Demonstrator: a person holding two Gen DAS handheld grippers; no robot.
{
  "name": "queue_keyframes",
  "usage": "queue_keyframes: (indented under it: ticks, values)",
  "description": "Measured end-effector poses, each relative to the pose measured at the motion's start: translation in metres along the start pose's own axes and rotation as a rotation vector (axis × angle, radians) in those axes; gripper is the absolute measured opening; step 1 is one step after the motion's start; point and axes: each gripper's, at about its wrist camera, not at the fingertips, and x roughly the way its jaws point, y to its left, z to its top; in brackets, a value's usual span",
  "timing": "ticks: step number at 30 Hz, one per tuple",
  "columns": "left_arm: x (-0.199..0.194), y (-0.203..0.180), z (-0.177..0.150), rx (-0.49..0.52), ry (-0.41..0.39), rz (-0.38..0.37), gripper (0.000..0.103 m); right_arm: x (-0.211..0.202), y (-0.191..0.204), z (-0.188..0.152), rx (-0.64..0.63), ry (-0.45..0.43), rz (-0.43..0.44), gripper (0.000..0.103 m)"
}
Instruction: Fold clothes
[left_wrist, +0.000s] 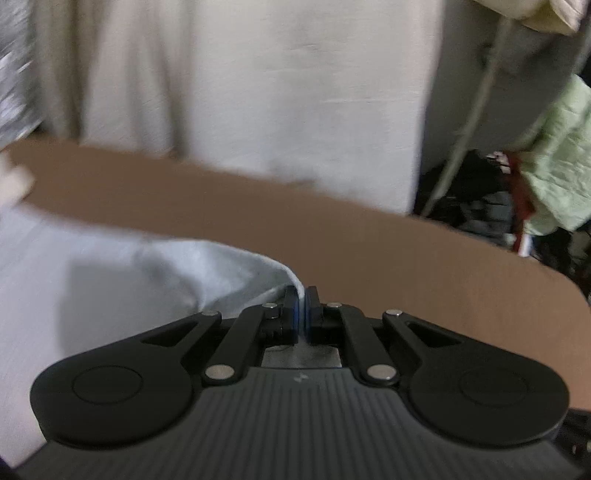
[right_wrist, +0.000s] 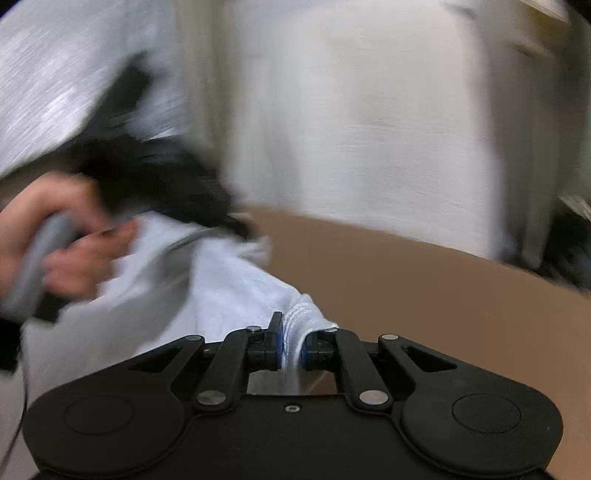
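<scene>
Jaws of left gripper (left_wrist: 303, 308) clamped together on a thin edge of the pale garment (left_wrist: 122, 280); jaws of right gripper (right_wrist: 291, 345) pinched on a thicker stitched hem of the same garment (right_wrist: 229, 291), pads pressing it from both sides. Garment on the brown table (left_wrist: 406, 266), trailing from each grip toward 9 to 10 o'clock. In the right wrist view, hand (right_wrist: 55, 243) at 9 o'clock holding a grey handle. Long axis probably running between the 2 grips; hard to confirm through blur. For a clean fold: keep both pinches firm, hold the edge taut, carry both corners level, lay edge onto edge before releasing.
</scene>
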Motion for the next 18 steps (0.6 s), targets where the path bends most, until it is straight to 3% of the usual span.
queue_keyframes:
  ticks: [2,3,6,9,13,16,18]
  values:
    - [0.023,-0.029,0.018,0.032,0.014,-0.046,0.003,-0.008,-0.047,0.008,0.187,-0.014,-0.031,0.006]
    - [0.033,-0.045,0.022,0.045,0.018,-0.051,0.003,-0.012,-0.072,0.007,0.302,-0.016,-0.006,0.003]
    - [0.061,-0.095,0.019,0.164,0.02,0.011,0.003,-0.016,-0.108,-0.002,0.536,-0.064,0.069,0.002]
    - [0.084,-0.13,0.013,0.271,0.016,0.023,0.003,-0.006,-0.105,0.003,0.488,-0.005,0.018,0.002]
    - [0.097,-0.151,0.015,0.347,0.014,0.023,0.003,0.004,-0.12,-0.001,0.552,0.104,-0.019,0.002]
    - [0.095,-0.159,0.02,0.409,-0.003,0.045,0.007,0.016,-0.139,-0.015,0.665,0.189,-0.004,0.0]
    - [0.089,-0.155,0.025,0.43,-0.019,0.047,0.008,0.018,-0.158,-0.027,0.818,0.211,0.06,0.001]
